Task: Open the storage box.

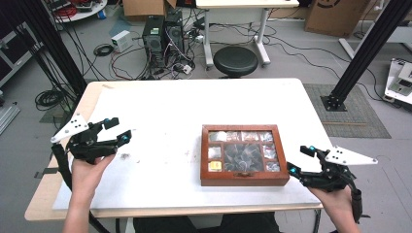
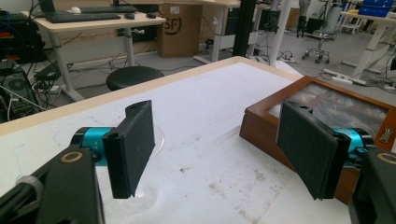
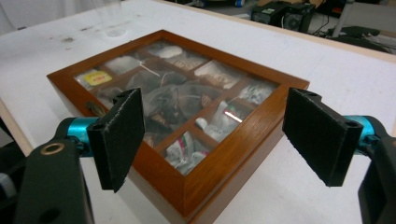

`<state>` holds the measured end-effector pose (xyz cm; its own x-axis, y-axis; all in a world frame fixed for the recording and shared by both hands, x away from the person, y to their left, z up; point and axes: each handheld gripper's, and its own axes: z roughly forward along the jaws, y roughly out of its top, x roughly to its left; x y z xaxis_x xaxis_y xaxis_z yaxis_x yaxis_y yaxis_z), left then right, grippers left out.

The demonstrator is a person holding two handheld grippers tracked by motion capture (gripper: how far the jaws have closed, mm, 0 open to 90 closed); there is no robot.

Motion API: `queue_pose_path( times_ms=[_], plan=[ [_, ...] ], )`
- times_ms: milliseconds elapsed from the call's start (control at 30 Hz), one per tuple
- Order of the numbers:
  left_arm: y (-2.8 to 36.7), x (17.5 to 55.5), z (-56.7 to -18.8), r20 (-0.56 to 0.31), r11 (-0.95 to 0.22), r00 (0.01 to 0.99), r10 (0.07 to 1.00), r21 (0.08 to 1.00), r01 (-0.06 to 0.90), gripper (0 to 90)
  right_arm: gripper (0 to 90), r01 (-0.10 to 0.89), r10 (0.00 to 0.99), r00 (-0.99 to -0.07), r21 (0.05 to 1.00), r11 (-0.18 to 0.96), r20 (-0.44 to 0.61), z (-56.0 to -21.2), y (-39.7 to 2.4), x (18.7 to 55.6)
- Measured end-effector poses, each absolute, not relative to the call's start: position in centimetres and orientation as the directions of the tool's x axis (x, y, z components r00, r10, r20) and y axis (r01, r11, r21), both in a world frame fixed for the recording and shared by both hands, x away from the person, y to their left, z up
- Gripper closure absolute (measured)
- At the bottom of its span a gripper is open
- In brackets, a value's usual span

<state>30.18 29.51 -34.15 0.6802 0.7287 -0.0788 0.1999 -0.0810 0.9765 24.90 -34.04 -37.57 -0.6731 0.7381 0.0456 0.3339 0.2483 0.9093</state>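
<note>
Wooden box point(image 1: 244, 180): flat, rectangular, reddish-brown polished frame, closed glazed lid. Sits right of centre on the tabletop point(image 1: 160, 107), near the front edge. Through the glass, a grid of small compartments around one larger central one; crinkled packets inside, dark in the centre, pale and silvery at the sides, one with a yellow label point(image 3: 97, 77). Small metal clasp point(image 3: 95, 108) on the front wall.

Tabletop is matte white with a light wood edge, scuffed and speckled with dark marks.

Left hand-held gripper point(image 1: 115, 130): black, teal collars, flat rough-faced pads, jaws spread wide, holding nothing, well left of the box. Right hand-held gripper point(image 1: 300, 159): same build, jaws wide apart, empty, just beside the box's right front corner.
</note>
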Motion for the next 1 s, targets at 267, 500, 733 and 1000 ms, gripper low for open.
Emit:
queue_pose_path(
  times_ms=[267,500,733,1000],
  plan=[
    [29.5,30.2,-34.2,-0.079,-0.086,0.681,0.728,0.975,0.206,27.9,21.4,0.355,0.732,-0.678,0.899,0.256,0.059,-38.9,-34.0,24.4],
    [29.5,30.3,-34.3,-0.082,-0.085,0.681,0.728,0.974,0.208,27.9,21.4,0.376,0.727,-0.683,0.888,0.265,0.073,-39.9,-34.1,24.1],
    [29.5,30.3,-34.4,-0.081,-0.09,0.682,0.727,0.973,0.211,27.9,21.5,0.409,0.725,-0.683,0.868,0.281,0.086,-41.0,-34.3,23.7],
    [29.5,30.3,-34.3,-0.081,-0.089,0.686,0.724,0.974,0.208,27.9,21.6,0.454,0.723,-0.683,0.835,0.311,0.102,-42.3,-34.2,24.1]
  ],
)
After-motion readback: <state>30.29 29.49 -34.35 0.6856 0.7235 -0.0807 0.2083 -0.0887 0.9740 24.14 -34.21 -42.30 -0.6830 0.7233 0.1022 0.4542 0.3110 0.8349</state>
